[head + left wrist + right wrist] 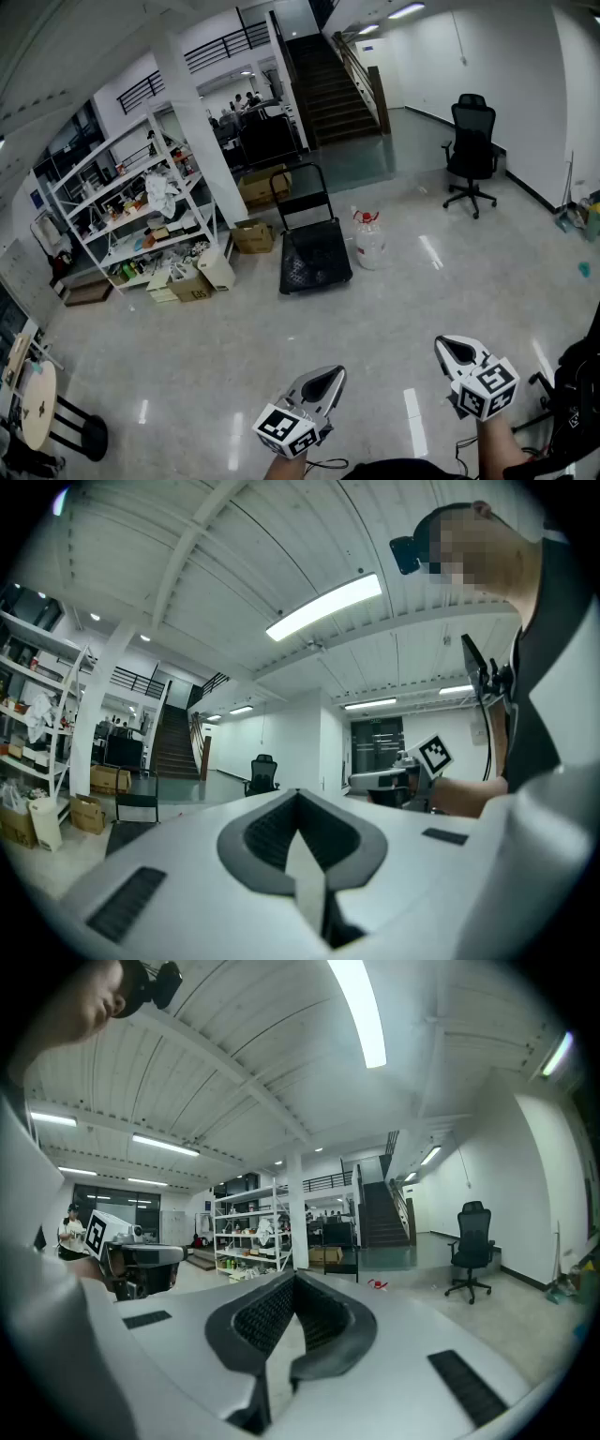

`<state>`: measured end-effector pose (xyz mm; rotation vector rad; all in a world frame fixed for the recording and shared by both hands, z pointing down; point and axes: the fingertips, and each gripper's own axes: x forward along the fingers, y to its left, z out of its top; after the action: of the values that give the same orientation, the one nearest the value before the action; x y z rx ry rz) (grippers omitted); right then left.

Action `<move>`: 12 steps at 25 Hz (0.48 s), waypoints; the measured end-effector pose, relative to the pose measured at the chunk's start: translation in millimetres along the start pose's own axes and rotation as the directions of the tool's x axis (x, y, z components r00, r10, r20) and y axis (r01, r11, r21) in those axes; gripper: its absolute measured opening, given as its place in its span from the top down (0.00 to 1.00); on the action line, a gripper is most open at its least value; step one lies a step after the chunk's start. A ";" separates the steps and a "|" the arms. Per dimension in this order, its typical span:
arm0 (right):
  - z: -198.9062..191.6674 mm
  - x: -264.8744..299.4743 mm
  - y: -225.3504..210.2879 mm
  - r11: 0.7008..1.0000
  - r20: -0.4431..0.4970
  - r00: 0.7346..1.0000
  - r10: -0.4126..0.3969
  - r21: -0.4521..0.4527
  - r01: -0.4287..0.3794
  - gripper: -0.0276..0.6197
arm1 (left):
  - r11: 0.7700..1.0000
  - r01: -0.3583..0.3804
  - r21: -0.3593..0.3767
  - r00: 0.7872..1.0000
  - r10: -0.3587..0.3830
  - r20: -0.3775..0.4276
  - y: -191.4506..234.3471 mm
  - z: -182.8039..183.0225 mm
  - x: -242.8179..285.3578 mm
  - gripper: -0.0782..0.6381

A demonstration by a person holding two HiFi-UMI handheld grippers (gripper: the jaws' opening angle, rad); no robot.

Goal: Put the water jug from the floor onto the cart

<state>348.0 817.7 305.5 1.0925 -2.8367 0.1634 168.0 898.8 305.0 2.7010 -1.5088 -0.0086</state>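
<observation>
My left gripper (323,382) and right gripper (457,351) share one look: pale grey, wedge-shaped shells, with the jaws lined in dark ribbed pads (267,832). Each carries a white cube (283,429) printed with black square markers. Narrow black slotted patches (464,1387) sit on the flanks of the shells. A thin black cable (323,463) loops under the left one. Up top there is a black head camera (408,553) — and below it a dark top (394,471).

Black office chair (472,150) near right wall; white shelving rack (131,202) left; cardboard boxes (253,235) beside it; staircase (328,94) behind.
</observation>
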 end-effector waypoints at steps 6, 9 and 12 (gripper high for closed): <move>3.4 8.0 2.1 1.000 -0.001 1.000 -0.002 -0.008 0.002 0.96 | 1.000 0.001 -0.006 1.000 -0.001 0.013 7.1 4.0 0.9 0.89; 7.1 10.3 5.3 1.000 0.003 1.000 0.002 -0.006 -0.002 0.96 | 1.000 0.004 -0.006 1.000 -0.004 0.012 8.9 3.7 1.5 0.89; 8.7 13.4 6.5 1.000 0.009 1.000 0.007 -0.009 -0.007 0.96 | 1.000 0.019 0.002 1.000 -0.019 0.008 8.3 2.0 4.1 0.89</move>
<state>333.3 812.5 298.2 1.0839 -2.8466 0.1464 163.0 890.9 303.4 2.7201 -1.4852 -0.0182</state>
